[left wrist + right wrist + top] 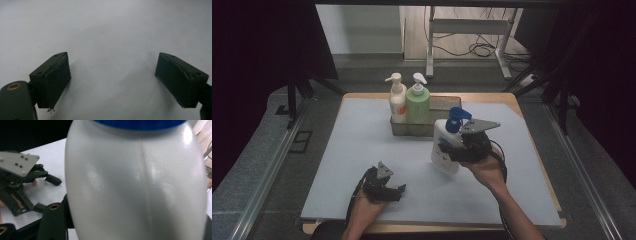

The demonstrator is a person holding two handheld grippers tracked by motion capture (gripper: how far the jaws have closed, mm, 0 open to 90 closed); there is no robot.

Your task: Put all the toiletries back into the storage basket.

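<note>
A white bottle (443, 137) with a blue pump top (456, 118) hangs tilted above the mat, and my right gripper (452, 151) is shut on its body from the right. In the right gripper view the white bottle (135, 182) stands close up between the jaws, its blue cap (140, 123) at the top edge. My left gripper (397, 192) rests low near the mat's front, pointing right. In its own view the left gripper (112, 58) stands wide open over bare mat with nothing between the jaws. My left gripper (22, 182) also appears at the left of the right gripper view.
A wire basket (447, 106) stands at the back of the pale mat (357, 150), holding a white-and-orange pump bottle (397, 102) and a green pump bottle (417, 105) in its left part. The wooden table edge (542, 165) borders the mat on the right.
</note>
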